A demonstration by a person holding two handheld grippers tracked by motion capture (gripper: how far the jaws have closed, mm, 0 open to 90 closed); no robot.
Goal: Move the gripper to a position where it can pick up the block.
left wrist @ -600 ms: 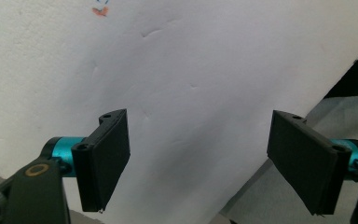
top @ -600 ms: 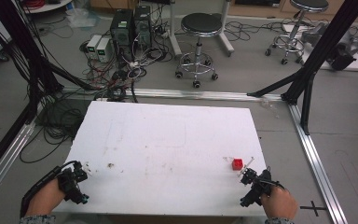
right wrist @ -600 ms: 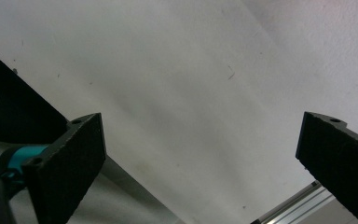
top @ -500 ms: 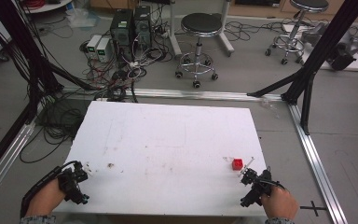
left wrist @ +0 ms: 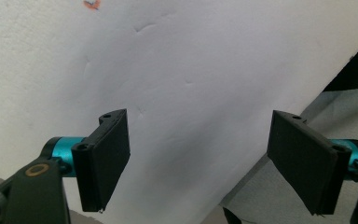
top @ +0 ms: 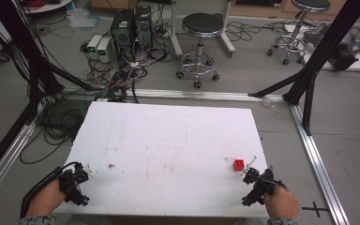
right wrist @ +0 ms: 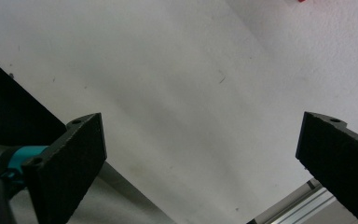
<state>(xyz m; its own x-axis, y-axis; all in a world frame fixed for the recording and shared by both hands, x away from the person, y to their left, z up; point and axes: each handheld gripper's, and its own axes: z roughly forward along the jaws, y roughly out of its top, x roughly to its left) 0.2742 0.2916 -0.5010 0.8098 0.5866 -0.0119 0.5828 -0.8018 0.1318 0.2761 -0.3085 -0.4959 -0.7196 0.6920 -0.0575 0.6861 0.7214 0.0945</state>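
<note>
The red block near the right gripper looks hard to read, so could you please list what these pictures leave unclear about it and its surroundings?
- Red block: too small in the high view to tell its shape details; in the right gripper view the top edge cuts it to a sliver.
- Thin white item beside it: too small to identify.
- Brownish speck on the white table: too small in the high view; cut off and blurred in the left gripper view.

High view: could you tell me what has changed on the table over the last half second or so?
Nothing has visibly changed: the left gripper and right gripper stay open at the table's near corners, and the red block lies where it was.
</note>
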